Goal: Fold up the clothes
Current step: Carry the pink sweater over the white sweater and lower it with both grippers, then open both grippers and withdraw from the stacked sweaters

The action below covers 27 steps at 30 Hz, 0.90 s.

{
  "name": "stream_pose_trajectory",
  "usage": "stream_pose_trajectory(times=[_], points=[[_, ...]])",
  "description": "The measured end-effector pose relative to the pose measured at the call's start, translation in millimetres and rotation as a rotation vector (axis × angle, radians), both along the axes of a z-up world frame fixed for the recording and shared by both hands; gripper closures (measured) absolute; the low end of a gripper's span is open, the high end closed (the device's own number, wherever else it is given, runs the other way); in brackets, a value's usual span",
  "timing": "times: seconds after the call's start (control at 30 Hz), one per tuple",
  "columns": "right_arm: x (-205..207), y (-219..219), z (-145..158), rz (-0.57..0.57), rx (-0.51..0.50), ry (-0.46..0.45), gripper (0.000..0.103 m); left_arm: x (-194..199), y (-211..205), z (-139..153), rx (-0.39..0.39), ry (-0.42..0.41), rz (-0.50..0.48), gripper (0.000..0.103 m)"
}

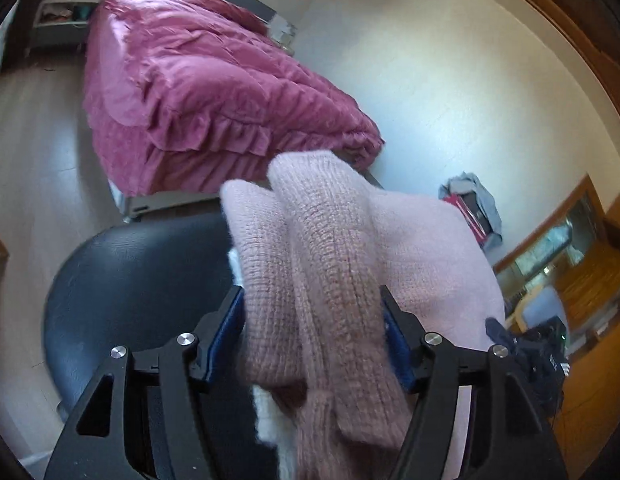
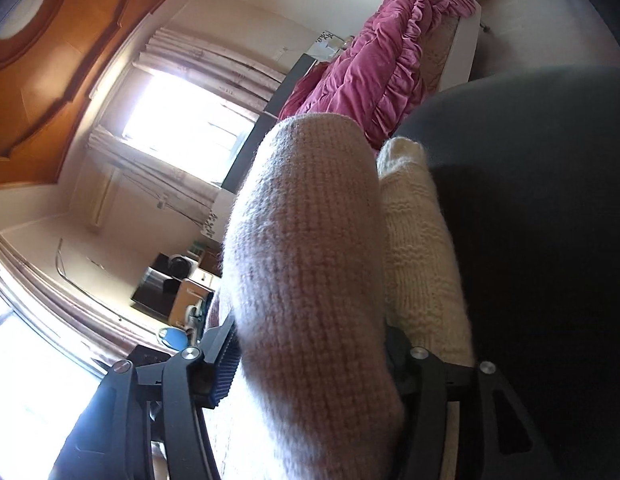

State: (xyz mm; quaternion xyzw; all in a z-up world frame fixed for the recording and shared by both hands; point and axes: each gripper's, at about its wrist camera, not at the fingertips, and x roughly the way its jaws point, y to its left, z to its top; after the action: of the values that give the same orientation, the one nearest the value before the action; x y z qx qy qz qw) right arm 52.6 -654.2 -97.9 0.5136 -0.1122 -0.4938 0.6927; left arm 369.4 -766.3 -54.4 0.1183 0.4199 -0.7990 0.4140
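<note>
Left wrist view: pink knit sweater (image 1: 330, 264) runs as a thick folded roll straight away from the camera, long axis along the fingers, far end rounded and pointing toward the bed (image 1: 198, 80). The roll lies over a black chair seat (image 1: 142, 280), with a flatter pink panel of the same garment spreading to its right. Left gripper (image 1: 314, 320) straddles the roll; blue pads sit at both flanks, jaws spread wide, and I cannot tell whether they still bite the knit or merely bracket it. Likely reason: the fold is being set down on the seat and let go.

Right wrist view: same sweater (image 2: 306, 264) fills the gap of the right gripper (image 2: 310, 344), again lengthwise, far end toward the window (image 2: 182, 120). Jaws wide, left pad against the wool; grip or mere contact not decidable. A cream knit (image 2: 422, 256) lies just beside it on the right, between the roll and the dark chair (image 2: 530, 220).

Judgement: both ends supported to keep the fold square while placing.
</note>
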Motion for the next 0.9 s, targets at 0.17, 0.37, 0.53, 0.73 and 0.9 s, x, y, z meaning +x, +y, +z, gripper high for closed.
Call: stream_pose_trajectory(times=[0.17,0.37,0.53,0.73,0.9], points=[[-5,36,24,-0.113,0.106,0.254,0.017,-3,60,30,-0.243,-0.192,0.158,0.036],[36,124,50,-0.212,0.066,0.55,0.017,-49,142,24,-0.377,-0.447,0.177,0.033],[98,192,72,-0.236,-0.044,0.8,0.017,-61,176,5,-0.312,-0.461,0.226,0.033],[148,213,76,-0.263,-0.164,1.014,0.017,-48,192,-8,-0.246,-0.448,0.388,0.033],[158,199,62,-0.201,-0.145,0.994,0.017,-48,188,-15,-0.204,-0.487,0.428,0.033]])
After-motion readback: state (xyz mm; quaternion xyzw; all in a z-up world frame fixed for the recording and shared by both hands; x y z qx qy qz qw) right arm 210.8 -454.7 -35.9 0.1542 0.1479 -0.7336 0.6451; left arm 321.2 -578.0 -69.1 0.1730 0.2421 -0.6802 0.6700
